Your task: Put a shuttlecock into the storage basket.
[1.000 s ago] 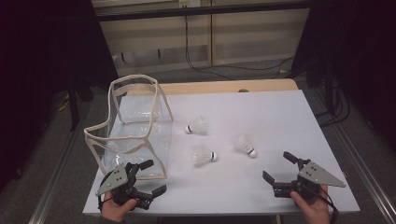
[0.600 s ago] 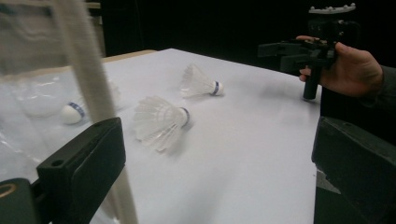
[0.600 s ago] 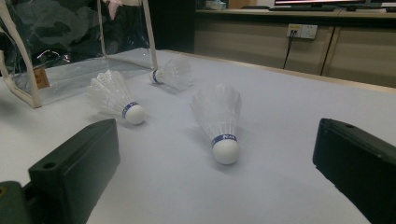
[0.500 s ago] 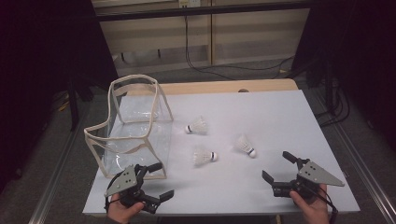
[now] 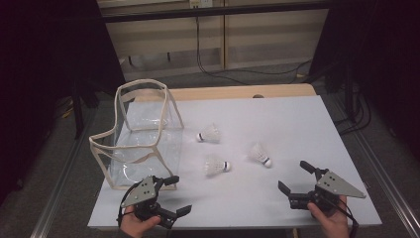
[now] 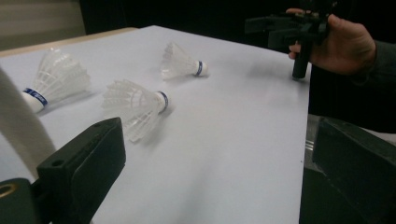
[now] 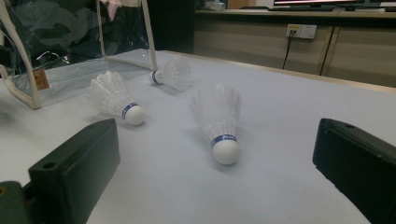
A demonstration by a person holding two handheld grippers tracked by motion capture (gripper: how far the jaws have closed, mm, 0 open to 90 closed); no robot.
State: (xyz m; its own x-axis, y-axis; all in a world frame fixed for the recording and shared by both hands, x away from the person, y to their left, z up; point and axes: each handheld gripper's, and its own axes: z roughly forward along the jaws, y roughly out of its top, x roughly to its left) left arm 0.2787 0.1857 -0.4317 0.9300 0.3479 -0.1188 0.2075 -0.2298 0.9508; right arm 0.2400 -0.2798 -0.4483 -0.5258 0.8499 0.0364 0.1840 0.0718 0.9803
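Observation:
Three white shuttlecocks lie on the white table [image 5: 297,119]: one at the middle [image 5: 210,134], one nearer me [image 5: 216,166], one to the right [image 5: 259,154]. My left gripper [image 5: 179,195] is open at the front left, beside the clear bag [image 5: 141,134]. Along its jaws I see the nearest shuttlecock [image 6: 135,105], with the other two farther off [image 6: 56,79] [image 6: 182,61]. My right gripper [image 5: 292,176] is open at the front right, and its own gap [image 7: 215,163] faces a shuttlecock [image 7: 219,116] lying just ahead. Nothing is held by either gripper.
The clear bag with cream trim [image 7: 60,46] stands open-topped on the table's left side. Beyond the table's far wooden edge [image 5: 223,93] are cabinets and cables. The other hand with its gripper [image 6: 299,32] shows across the table in the left gripper view.
My left gripper has shifted a little to the right along the front edge, away from the bag's corner. The right gripper and the shuttlecocks have stayed put.

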